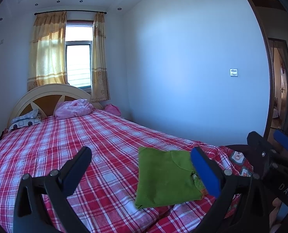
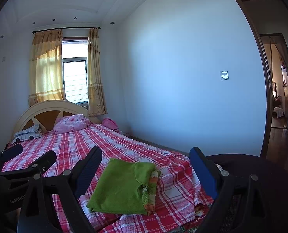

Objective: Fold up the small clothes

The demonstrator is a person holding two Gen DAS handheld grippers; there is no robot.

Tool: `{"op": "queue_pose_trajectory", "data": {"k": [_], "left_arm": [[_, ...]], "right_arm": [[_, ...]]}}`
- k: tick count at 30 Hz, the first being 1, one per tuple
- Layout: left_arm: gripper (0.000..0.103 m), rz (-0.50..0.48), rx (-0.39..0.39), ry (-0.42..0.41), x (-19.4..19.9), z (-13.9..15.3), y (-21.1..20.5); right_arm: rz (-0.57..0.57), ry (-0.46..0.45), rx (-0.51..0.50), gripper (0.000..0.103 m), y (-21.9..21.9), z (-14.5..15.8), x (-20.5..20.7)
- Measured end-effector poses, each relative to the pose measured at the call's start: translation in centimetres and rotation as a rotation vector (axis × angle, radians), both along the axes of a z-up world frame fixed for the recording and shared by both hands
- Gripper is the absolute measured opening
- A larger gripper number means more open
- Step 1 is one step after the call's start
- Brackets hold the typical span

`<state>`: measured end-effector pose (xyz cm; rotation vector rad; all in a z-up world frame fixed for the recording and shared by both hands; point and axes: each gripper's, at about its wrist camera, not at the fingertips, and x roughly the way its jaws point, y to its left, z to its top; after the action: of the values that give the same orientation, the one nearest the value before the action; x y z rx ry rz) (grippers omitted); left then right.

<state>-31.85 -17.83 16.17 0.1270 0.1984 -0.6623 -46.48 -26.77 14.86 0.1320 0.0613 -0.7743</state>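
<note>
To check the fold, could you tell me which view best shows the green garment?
The right wrist view: the green garment lies unobstructed between the open fingers. In the left wrist view a blue finger pad covers its right edge.

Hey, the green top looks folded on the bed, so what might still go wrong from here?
The green top lies near the bed's foot edge on rumpled plaid sheet, so a nudge may slide it off. Its orange trim sticks out at one side, so the fold may loosen. Both the left gripper and the right gripper are open and hold nothing.
</note>
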Motion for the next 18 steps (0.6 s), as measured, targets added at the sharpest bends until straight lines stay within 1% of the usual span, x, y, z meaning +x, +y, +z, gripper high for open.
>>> {"op": "queue_pose_trajectory", "data": {"k": [9, 18], "left_arm": [[0.103, 0.002, -0.001, 0.011, 0.18, -0.06, 0.12], [0.103, 0.0, 0.016, 0.011, 0.33, -0.23, -0.07]], "right_arm": [[-0.004, 0.004, 0.009, 0.092, -0.12, -0.1, 0.02], [-0.01, 0.006, 0.007, 0.092, -0.19, -0.13, -0.01]]}}
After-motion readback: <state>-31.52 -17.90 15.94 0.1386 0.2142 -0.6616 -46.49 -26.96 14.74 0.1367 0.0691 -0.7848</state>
